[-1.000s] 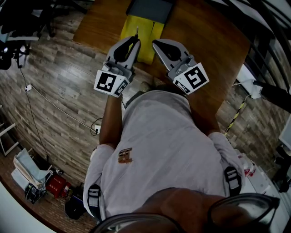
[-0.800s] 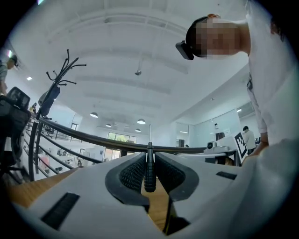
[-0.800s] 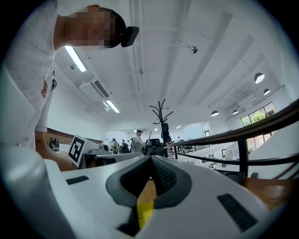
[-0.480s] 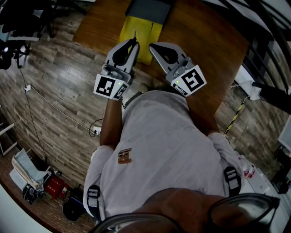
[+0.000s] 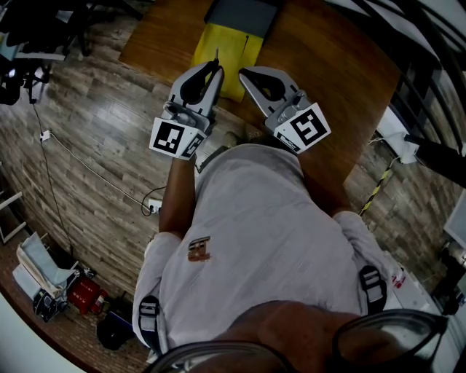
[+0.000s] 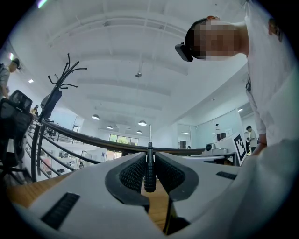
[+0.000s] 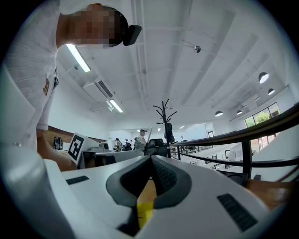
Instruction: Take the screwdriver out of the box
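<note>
In the head view my left gripper (image 5: 216, 67) is shut on a thin screwdriver (image 5: 217, 55) whose metal shaft sticks out past the fingertips, over the near end of the open yellow box (image 5: 227, 45). The left gripper view shows the screwdriver's black handle (image 6: 149, 171) clamped between the ribbed pads, shaft pointing up, with the left gripper (image 6: 149, 158) tilted toward the ceiling. My right gripper (image 5: 245, 71) is just to the right, jaws together with nothing in them. In the right gripper view the right gripper (image 7: 150, 158) is shut, and yellow shows through the gap below.
The box lies on a brown wooden table (image 5: 328, 65), with a dark grey part (image 5: 240, 13) at its far end. Wood-plank floor (image 5: 95, 131) with cables lies left. A railing (image 6: 70, 133) and a coat stand (image 7: 164, 116) are in the gripper views.
Both grippers have risen slightly toward the box, the right one shifting a little left. The screwdriver has stayed clamped in the left gripper.
</note>
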The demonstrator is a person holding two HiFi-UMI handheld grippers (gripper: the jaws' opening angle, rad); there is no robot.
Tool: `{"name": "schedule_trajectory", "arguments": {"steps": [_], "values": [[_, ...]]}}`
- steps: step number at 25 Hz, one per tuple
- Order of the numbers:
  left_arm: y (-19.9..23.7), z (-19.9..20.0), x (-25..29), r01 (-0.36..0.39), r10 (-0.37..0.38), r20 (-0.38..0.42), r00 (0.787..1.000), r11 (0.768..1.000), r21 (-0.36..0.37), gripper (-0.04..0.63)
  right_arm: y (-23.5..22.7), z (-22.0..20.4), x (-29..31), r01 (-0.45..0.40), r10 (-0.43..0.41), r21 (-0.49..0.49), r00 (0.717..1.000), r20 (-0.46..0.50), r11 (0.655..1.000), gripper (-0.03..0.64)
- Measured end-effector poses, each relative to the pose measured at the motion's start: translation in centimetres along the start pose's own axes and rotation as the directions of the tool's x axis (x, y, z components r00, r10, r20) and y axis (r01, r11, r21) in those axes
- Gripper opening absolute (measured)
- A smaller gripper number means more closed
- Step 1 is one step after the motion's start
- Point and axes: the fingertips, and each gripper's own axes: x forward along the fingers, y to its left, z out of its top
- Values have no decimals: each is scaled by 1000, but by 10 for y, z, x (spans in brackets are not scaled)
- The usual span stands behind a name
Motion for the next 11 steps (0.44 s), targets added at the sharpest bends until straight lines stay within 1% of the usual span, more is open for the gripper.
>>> {"name": "schedule_trajectory", "arguments": {"steps": [5,11], "values": [[1,4,-2,2,-2,-2,1000,1000,3,74,3,1,3,-6,6,0,1000,-2,1000,31],[4,-3,-1,2,-2,-6,1000,1000,0,74,1,-5,4,-8,8,2,1000,-11,1000,31]]}}
